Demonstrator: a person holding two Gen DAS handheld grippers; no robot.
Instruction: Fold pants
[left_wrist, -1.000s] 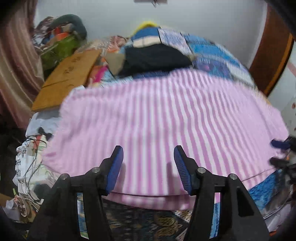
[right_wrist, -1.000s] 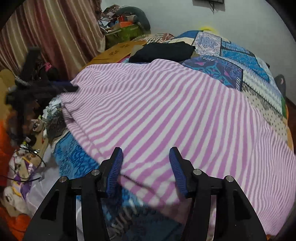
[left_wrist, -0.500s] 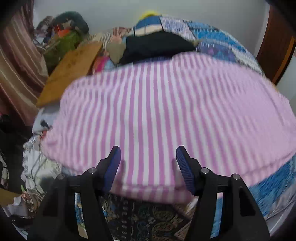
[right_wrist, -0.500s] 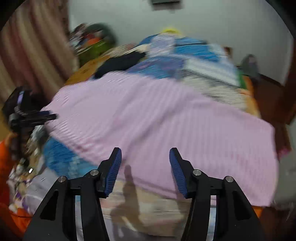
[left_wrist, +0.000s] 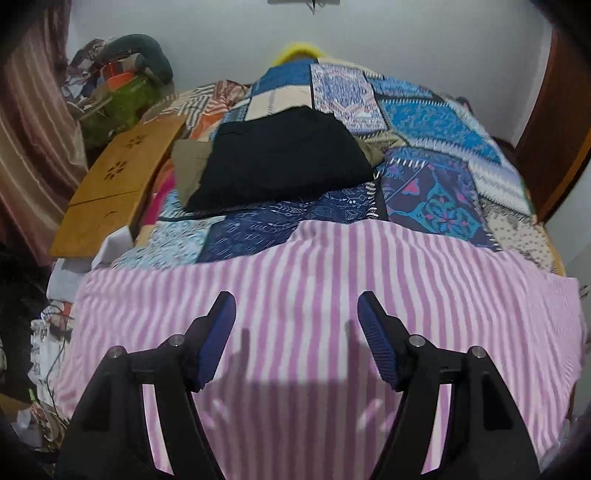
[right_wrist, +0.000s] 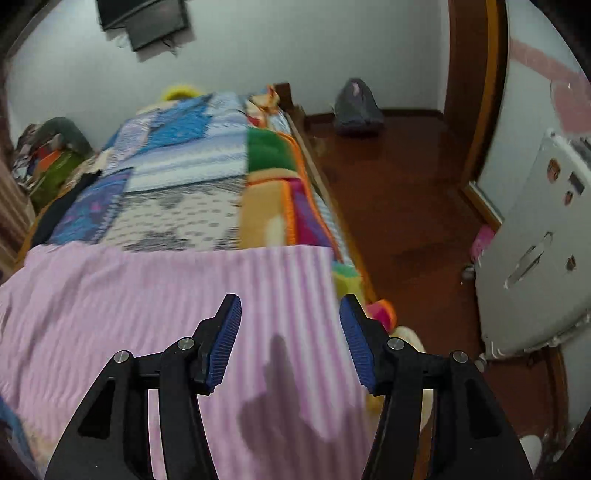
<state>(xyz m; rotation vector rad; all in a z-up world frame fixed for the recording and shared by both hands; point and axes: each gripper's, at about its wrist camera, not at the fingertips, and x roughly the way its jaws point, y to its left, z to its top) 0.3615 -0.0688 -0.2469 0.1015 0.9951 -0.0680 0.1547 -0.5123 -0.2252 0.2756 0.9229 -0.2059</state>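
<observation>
My left gripper (left_wrist: 295, 332) has its blue-padded jaws spread wide, with nothing between them; it hangs over the pink-and-white striped pants (left_wrist: 314, 325), and the shadow of its fingers falls on the cloth just below. My right gripper (right_wrist: 290, 332) is spread just as wide and holds nothing either; its left finger is over the stripes, while its right finger sits at the pants' right edge, where the fabric ends by the side of the bed. A dark shadow of the tool lies on the cloth between those two fingers.

The pants lie flat across the near end of the bed, covering it almost from side to side, on top of a patchwork quilt (left_wrist: 436, 122) in blues, whites and purples. In the right wrist view the striped cloth (right_wrist: 147, 295) reaches up to a patterned grey-and-white patch of the quilt (right_wrist: 177, 155).

Farther up the bed, well apart from the pants, a folded black garment (left_wrist: 280, 155) rests on a tan one (left_wrist: 188, 166). To its left lies a wooden board (left_wrist: 110, 192) with flower cut-outs, and behind that a green bag (left_wrist: 122, 103) stands against a striped curtain (left_wrist: 29, 122). To the right of the bed is a dark red floor (right_wrist: 399, 184), with a grey bag (right_wrist: 356, 109) by the far wall and a white fridge (right_wrist: 535, 258) near the door.
</observation>
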